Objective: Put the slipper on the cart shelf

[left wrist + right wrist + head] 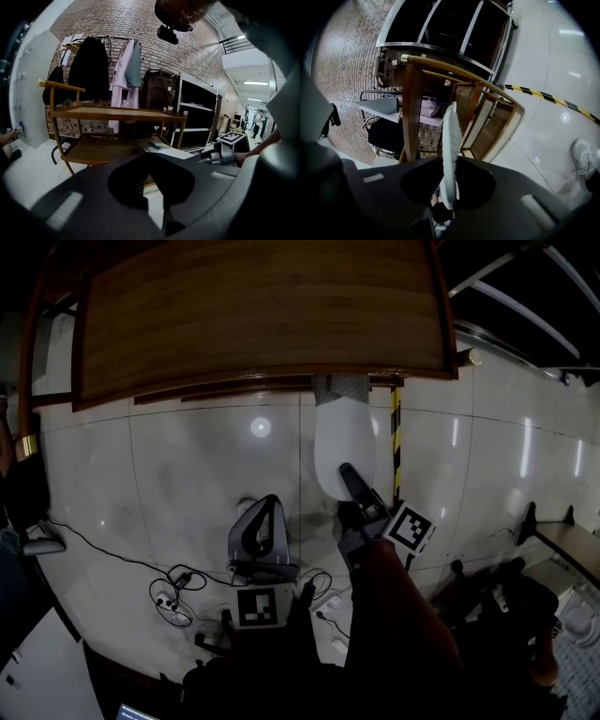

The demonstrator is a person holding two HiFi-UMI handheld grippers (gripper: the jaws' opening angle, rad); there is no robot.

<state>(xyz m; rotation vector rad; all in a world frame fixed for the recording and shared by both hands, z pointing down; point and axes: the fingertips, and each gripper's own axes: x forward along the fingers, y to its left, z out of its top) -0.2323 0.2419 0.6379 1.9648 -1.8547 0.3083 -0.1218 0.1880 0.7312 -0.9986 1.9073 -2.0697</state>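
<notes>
We hold the white, flat-soled fabric slipper (344, 451) in the right gripper (349, 474). Its jaws are nearly closed, pinching one end of the sole. In the right gripper view the slipper (451, 145) stands edge-on between them, with the brown wooden two-shelf cart (412, 108) just beyond it.

From the head view, the slipper's far end reaches under the front edge of the cart's top shelf (262, 315). We cannot tell whether it touches the lower shelf.

Our left gripper (269, 504) hangs lower and to the left, above the glossy white tiled floor (169, 474). Its jaws meet at the tips and hold nothing. In its own view the cart (117, 114) stands ahead, and dark and pale coats (108, 65) hang on a rack behind it.

Thin black cables (173, 596) lie on the floor near us. A yellow-and-black striped tape (396, 456) runs along the tiles right of the slipper.
</notes>
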